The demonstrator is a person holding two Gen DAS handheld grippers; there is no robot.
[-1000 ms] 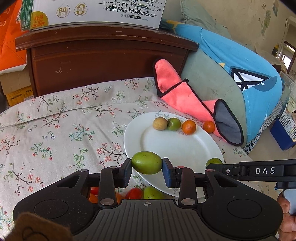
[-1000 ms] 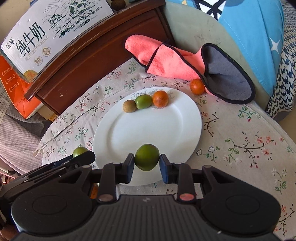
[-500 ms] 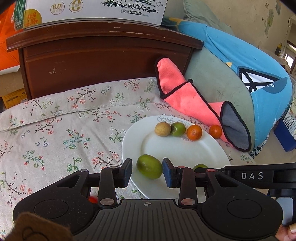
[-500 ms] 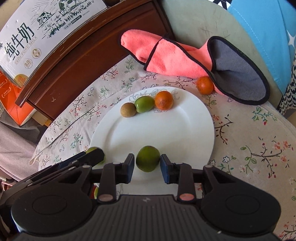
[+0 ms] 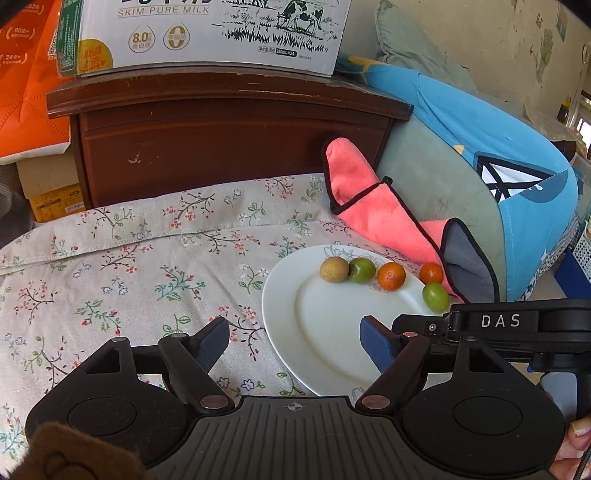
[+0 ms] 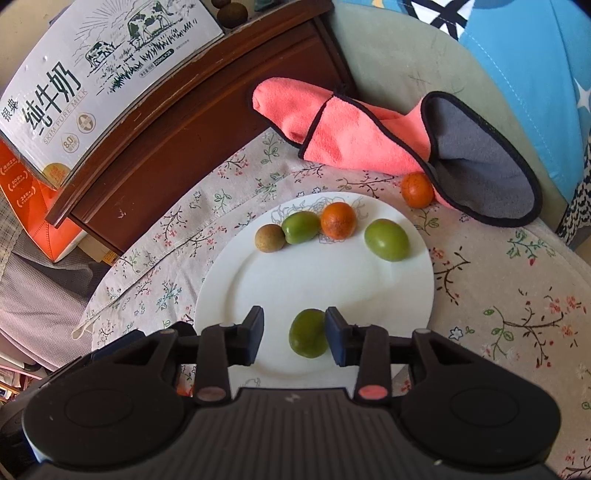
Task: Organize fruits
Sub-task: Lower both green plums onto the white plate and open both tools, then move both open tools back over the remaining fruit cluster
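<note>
We see a white plate (image 6: pixel 399 295) on a floral tablecloth (image 5: pixel 110 280), and both grippers are over its near edge; the left gripper (image 5: pixel 295 343) has its jaws spreading wide, with nothing between them but bare plate and cloth; the right gripper (image 6: pixel 294 338) is also letting go, its jaws parting around a green fruit (image 6: pixel 308 333) that lies on the plate's near rim; the fruit sits just against the right-hand pad while a clear gap shows on the other side, so we count it released rather than gripped.

Along the far side of the plate we find a row of fruits: a brown fruit (image 6: pixel 269 238) touching a small green fruit (image 6: pixel 301 227), which in turn touches an orange fruit (image 6: pixel 338 219); a larger green fruit (image 6: pixel 386 240) lies a little apart to the right of that row, near the plate's rim; a second orange fruit (image 6: pixel 417 190) rests off the plate on the cloth, touching the edge of a pink towel (image 6: pixel 354 136) with grey lining.

Behind the table stands a dark wooden cabinet (image 5: pixel 229 147) with a milk carton box (image 5: pixel 207 33) on top; a blue and green cushion (image 5: pixel 498 184) sits behind the towel; at the lower right corner of the left wrist view we glimpse a person's fingers (image 5: pixel 574 448).
</note>
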